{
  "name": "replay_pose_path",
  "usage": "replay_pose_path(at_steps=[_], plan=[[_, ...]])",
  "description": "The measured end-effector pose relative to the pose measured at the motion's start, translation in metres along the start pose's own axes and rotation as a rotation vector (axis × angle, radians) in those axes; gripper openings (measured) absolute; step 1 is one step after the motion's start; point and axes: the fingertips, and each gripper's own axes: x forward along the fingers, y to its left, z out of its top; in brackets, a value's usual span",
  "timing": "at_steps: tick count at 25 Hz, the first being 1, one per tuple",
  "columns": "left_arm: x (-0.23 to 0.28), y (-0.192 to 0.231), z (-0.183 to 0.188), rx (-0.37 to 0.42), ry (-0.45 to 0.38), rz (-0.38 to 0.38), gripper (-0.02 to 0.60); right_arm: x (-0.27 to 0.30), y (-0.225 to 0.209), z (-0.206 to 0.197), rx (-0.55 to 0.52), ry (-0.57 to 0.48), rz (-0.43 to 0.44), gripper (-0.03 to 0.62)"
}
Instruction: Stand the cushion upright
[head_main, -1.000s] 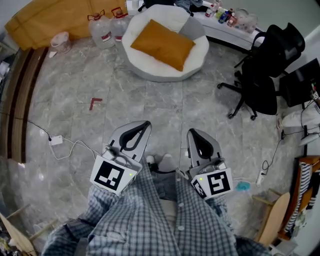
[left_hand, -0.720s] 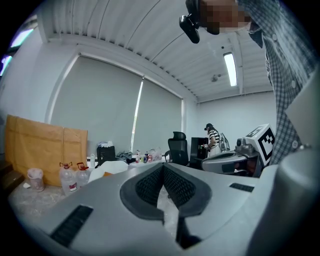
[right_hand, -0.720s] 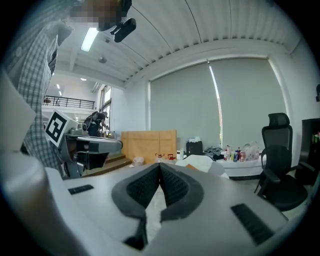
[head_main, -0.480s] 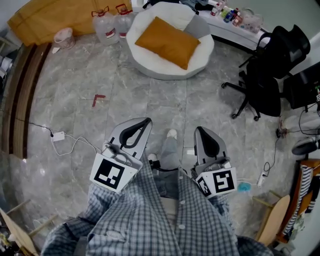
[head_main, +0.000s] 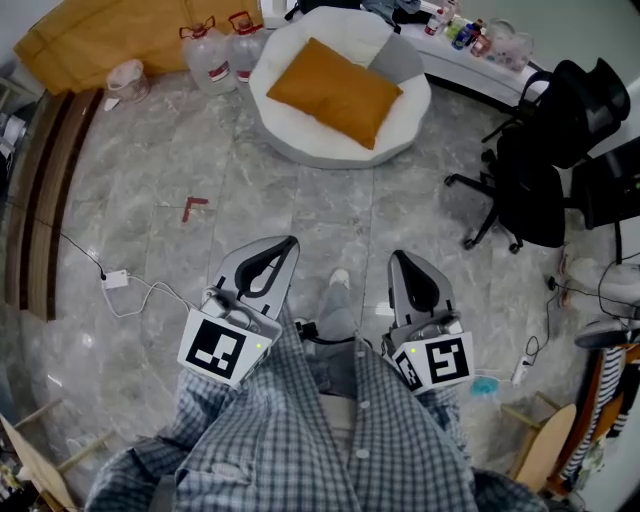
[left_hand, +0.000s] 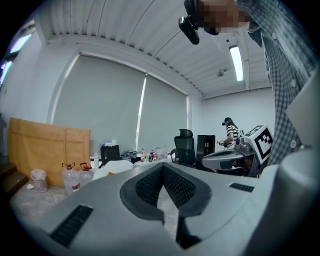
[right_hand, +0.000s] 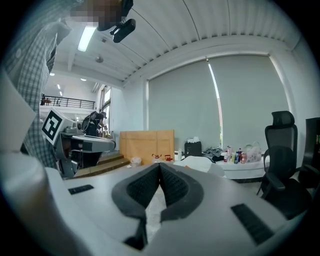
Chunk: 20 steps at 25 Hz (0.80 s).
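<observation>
- The orange cushion (head_main: 335, 90) lies flat on the round white seat (head_main: 300, 150) at the far side of the room, well apart from both tongs. A grey pillow (head_main: 395, 58) sits just behind it.
- The left tongs (head_main: 289, 245) and right tongs (head_main: 401, 259) are held out side by side over the bare floor (head_main: 150, 170). Each pair is pressed together with nothing between.
- I'd say this is only the walk-up; the cushion is untouched.
- A straight line to the seat looks best, keeping clear of the office chair (head_main: 535, 170) on the right and the water jugs (head_main: 215, 50) on the left.
- Both tongs need to be spread before they reach the cushion, not once they are on it.
- One pair at each end of the same long edge, pinching deep into the fabric, should work, since a soft cushion will likely sag from a shallow nip.
- Then lift that edge and set the cushion on its opposite edge. Leaning it towards the grey pillow should stop it flopping back.
</observation>
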Motion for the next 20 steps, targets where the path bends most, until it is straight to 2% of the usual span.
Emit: replay_pose_path(at_steps=[12,20], plan=[[0.070,0.019,0.024,-0.001,-0.018,0.064,0.005,0.045,-0.070,0.013,0.004,0.009,0.053,0.006],[0.104,0.032,0.040,-0.006,-0.046,0.145,0.005,0.074,-0.101,0.033,-0.028,-0.019,0.121,0.006]])
